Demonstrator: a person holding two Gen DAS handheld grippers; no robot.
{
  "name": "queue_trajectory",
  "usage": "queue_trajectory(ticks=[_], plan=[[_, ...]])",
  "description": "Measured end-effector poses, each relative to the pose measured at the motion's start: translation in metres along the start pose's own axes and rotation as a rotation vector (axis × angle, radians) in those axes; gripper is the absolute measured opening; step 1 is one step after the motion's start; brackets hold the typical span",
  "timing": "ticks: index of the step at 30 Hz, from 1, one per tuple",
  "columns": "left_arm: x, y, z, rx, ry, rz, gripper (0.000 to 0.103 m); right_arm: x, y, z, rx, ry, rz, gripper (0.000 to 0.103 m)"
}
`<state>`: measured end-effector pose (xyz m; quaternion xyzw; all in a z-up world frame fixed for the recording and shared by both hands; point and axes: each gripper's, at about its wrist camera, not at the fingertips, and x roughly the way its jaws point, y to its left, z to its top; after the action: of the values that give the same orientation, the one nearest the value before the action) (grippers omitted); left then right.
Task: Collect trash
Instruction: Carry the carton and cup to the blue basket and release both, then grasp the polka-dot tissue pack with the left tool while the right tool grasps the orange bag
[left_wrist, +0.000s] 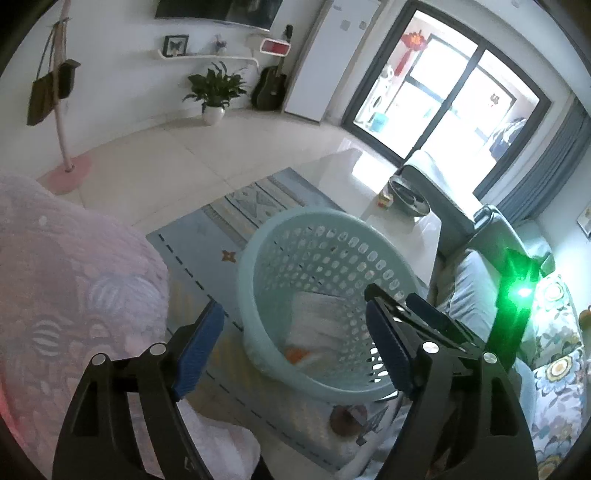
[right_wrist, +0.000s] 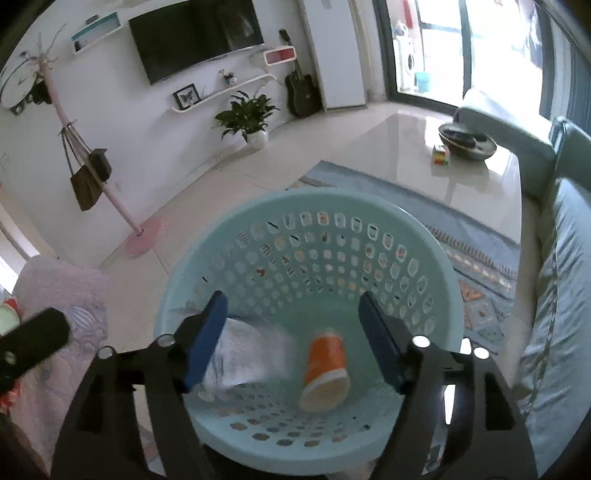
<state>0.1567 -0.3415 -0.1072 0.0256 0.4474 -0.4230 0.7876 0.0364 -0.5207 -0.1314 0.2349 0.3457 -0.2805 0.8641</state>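
Observation:
A light blue perforated basket (right_wrist: 439, 266) stands on the rug; it also shows in the left wrist view (left_wrist: 258, 236). Inside it lie an orange paper cup (right_wrist: 327, 369) on its side, blurred, and a white crumpled wrapper (right_wrist: 251, 354). The cup (left_wrist: 295, 355) and the white wrapper (left_wrist: 314, 321) show faintly in the left wrist view. My right gripper (right_wrist: 293, 332) is open and empty directly above the basket. My left gripper (left_wrist: 295, 336) is open and empty, held above the basket's near rim. The right gripper's body (left_wrist: 443, 321) sits beside the basket in the left wrist view.
A glossy white coffee table (right_wrist: 413, 147) holds a dark bowl (right_wrist: 467, 142) and a small coloured cube (right_wrist: 441, 155). A grey-blue sofa (right_wrist: 561, 280) runs along the right. A pink cushioned seat (left_wrist: 66, 280) is at left. A coat stand (right_wrist: 107, 192), plant (right_wrist: 251, 114) and guitar (right_wrist: 301, 88) line the far wall.

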Motion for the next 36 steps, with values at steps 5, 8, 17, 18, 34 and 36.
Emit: queue_trajectory(ticks=[5, 8, 17, 18, 34, 36], plan=[[-0.031, -0.003, -0.002, 0.005, -0.055, 0.01, 0.077, -0.001, 0.018, 0.0, -0.064, -0.064, -0.039, 0.077], [-0.054, 0.004, -0.002, -0.008, -0.09, 0.026, 0.077, -0.003, 0.032, -0.001, -0.112, -0.14, -0.081, 0.081], [-0.155, 0.051, -0.026, -0.071, -0.201, 0.148, 0.077, 0.034, 0.059, -0.019, -0.248, -0.196, -0.267, 0.085], [-0.167, 0.058, -0.033, -0.077, -0.213, 0.171, 0.077, 0.036, 0.063, -0.02, -0.267, -0.206, -0.286, 0.085], [-0.327, 0.19, -0.131, -0.374, -0.324, 0.442, 0.077, 0.034, 0.087, -0.033, -0.299, -0.156, -0.232, 0.085], [-0.323, 0.193, -0.139, -0.385, -0.296, 0.44, 0.077, 0.034, 0.09, -0.037, -0.316, -0.149, -0.236, 0.085]])
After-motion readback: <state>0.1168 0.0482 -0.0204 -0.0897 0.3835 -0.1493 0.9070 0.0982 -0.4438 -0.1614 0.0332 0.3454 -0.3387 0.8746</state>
